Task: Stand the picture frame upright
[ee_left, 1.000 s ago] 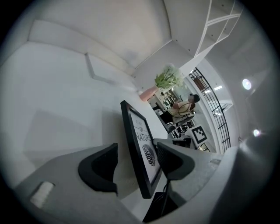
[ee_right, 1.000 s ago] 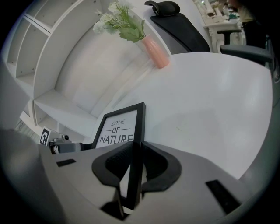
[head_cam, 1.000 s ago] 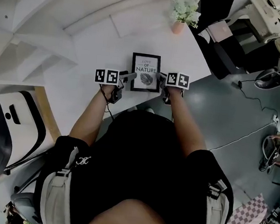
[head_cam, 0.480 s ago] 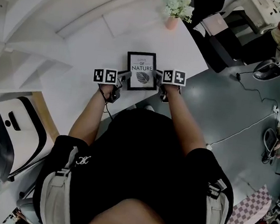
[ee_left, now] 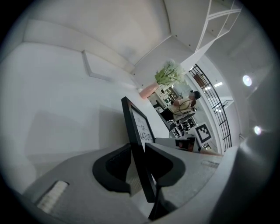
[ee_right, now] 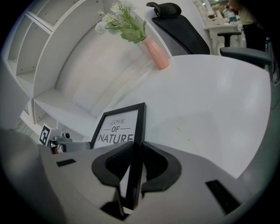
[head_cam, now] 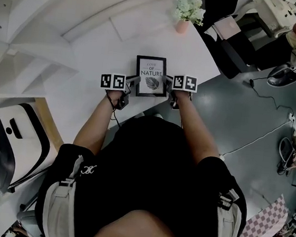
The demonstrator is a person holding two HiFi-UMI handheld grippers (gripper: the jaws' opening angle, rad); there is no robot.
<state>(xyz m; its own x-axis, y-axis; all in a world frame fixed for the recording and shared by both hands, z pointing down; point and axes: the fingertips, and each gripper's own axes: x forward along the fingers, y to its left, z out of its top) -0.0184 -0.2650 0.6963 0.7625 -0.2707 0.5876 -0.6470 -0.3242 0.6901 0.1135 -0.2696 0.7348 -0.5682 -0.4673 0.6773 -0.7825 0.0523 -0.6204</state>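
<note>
You hold the picture frame [head_cam: 151, 76] near the table's [head_cam: 106, 39] front edge. Your left gripper [head_cam: 134, 79] has just closed on its left border, and your right gripper [head_cam: 168, 81] pinches its right border.

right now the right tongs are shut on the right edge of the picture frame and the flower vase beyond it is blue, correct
Not quite: the vase is pink, not blue, as the right gripper view shows. The rest holds: the right tongs are shut on the right edge of the picture frame, and the vase of flowers stands beyond it.
</note>
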